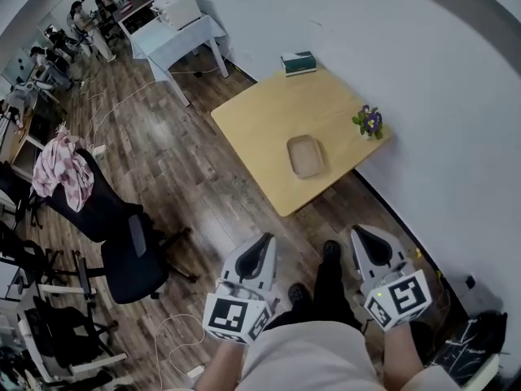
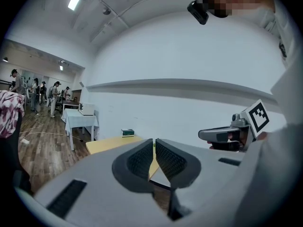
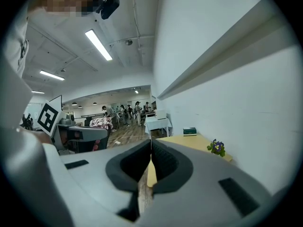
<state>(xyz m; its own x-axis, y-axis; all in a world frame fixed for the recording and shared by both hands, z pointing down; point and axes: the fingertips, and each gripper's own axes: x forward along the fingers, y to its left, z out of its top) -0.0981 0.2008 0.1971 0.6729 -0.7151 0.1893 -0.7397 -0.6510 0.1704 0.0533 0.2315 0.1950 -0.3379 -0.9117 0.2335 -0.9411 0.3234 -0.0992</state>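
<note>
Holding the left gripper and the right gripper low before the body, above dark shoes and plank floor, well short of the light wooden table. Losing the forearms and most of the legs under a pale shirt at the head view's lower edge. Pressing the left gripper's ribbed pads together, only a thin slit between them, gripping nothing. Clenching the right gripper's pads likewise, empty too. Showing black-and-white square markers on each cube, no letters among them. Lying near that table's nearer edge, apart from both grippers, a shallow tan tray. Standing at the wall-side edge, a small pot of purple flowers. Resting at the far corner, a green box, its print too small for reading. Sitting farther left, a black office chair draped with pink patterned cloth. Beyond, a white-covered table, and people standing at the room's far end, too small for detail.
</note>
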